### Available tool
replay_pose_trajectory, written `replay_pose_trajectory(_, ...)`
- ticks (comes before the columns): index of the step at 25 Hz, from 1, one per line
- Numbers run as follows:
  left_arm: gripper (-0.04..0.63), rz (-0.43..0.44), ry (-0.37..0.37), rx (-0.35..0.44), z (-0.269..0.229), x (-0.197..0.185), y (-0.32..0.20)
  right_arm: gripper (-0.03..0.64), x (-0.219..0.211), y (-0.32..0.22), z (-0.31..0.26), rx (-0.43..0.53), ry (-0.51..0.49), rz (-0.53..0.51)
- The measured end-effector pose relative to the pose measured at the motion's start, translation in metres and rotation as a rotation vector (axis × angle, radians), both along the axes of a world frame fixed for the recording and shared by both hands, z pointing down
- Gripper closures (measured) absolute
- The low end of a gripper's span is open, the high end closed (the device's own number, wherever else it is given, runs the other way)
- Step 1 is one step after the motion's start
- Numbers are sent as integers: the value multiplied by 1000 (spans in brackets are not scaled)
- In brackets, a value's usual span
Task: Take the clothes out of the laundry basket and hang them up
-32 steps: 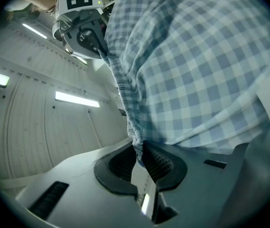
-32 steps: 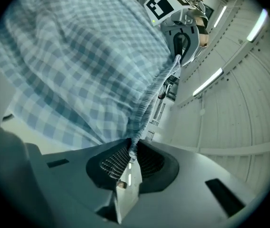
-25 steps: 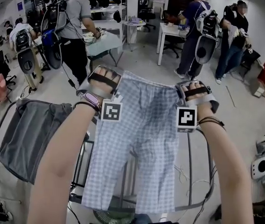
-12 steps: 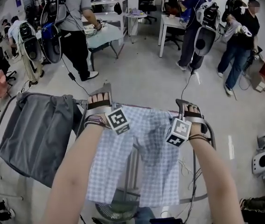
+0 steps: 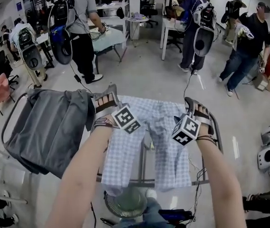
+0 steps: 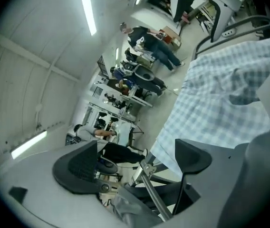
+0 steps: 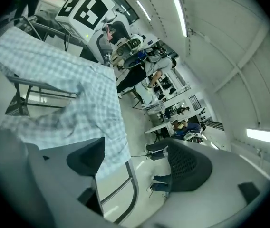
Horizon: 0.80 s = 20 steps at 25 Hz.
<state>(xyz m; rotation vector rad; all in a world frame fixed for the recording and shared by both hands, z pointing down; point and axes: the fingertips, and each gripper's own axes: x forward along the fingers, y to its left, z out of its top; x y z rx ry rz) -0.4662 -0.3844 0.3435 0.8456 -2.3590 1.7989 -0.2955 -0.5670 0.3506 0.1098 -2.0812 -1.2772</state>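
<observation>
Blue-and-white checked shorts (image 5: 144, 137) lie draped over the metal drying rack (image 5: 218, 139), legs hanging toward me. My left gripper (image 5: 104, 99) hovers at the shorts' upper left corner. Its jaws are opening, with nothing between them. In the left gripper view the left gripper (image 6: 135, 160) shows the checked cloth (image 6: 220, 103) off to the right and a rack bar (image 6: 151, 196) below. My right gripper (image 5: 197, 112) is at the upper right corner, open and empty. The right gripper view shows the right gripper (image 7: 135, 163) with the shorts (image 7: 68, 84) to its left and the rack's rail (image 7: 131, 184) beneath.
A grey garment (image 5: 49, 127) hangs over the rack's left wing. A round fan (image 5: 125, 205) stands on the floor under the rack. Several people with gear work at tables (image 5: 109, 34) farther back. A white device (image 5: 268, 156) sits on the floor at right.
Both grippers held the shorts spread up in the air; they came down toward me, laid the shorts over the rack, and both jaws opened and let go.
</observation>
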Motion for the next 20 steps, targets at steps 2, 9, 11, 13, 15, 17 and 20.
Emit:
replay_pose_trajectory(2,112,-1,12,39,-10,9,19,222,10,21,-15,-3,-37,7)
replay_pose_trajectory(9,112,1,94,232,-51,51,56,223,55,70,-52,-90,-108,49)
replay_pose_trajectory(11,112,19,98,285,-63,63,68,224,68,86,-60,-112,-135,56)
replay_pose_trajectory(13,114,35,94,329,-71,74,88,224,79,108,-68,-145,-184,60)
replay_pose_trajectory(15,114,44,89,365,-74,82,110,224,88,129,-75,-186,-237,68)
replay_pose_trajectory(17,114,54,81,395,-76,90,129,224,100,146,-81,-228,-289,78)
replay_pose_trajectory(20,114,76,80,448,-84,103,156,225,121,170,-94,-287,-369,99)
